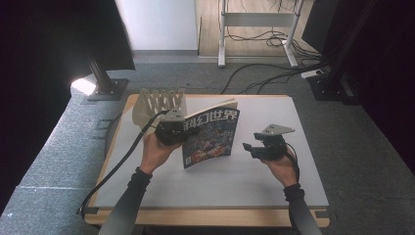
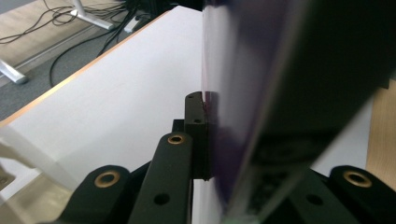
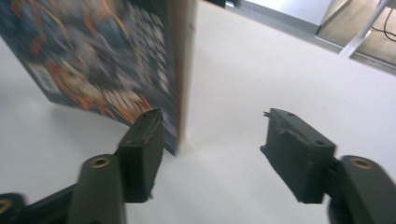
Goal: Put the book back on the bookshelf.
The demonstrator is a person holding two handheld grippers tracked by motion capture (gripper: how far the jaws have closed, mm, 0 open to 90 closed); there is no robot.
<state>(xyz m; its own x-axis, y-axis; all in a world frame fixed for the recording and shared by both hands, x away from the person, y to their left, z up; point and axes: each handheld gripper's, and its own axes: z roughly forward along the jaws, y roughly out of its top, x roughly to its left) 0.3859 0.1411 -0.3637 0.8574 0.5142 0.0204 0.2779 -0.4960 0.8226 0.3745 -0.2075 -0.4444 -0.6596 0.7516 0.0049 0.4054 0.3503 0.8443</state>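
2 grippers are at work over a white table [image 1: 254, 181], seen from the high view. At far left of the tabletop stands a pale slotted rack [image 1: 159, 103], near the back edge. Just in front of it, the left hand [image 1: 157, 152] holds the left gripper [image 1: 177, 131], its cable [image 1: 117, 164] trailing off the near left corner of the table. That gripper is clamped on the left edge of a magazine [image 1: 211, 139], which stands upright on its lower edge at mid-table, cover facing the person, pages slightly fanned at the top. The left gripper view confirms the grasp: 1 black jaw presses flat against the magazine [image 2: 261, 93], whose dark cover rises close before the lens; the opposite jaw sits behind it, and the white tabletop [image 2: 126, 93] extends away beyond. To the right of the magazine and apart from it in the high view, the right hand [image 1: 281, 166] holds the right gripper [image 1: 248, 148], grey plate on top, jaws pointing toward the magazine. In the right gripper view the gripper [image 3: 212, 140] has its jaws spread wide and grasping nothing; the left jaw tip lies just in front of the magazine's [image 3: 107, 60] lower corner, whether touching I cannot tell, and the right jaw stands over bare table [image 3: 261, 70].
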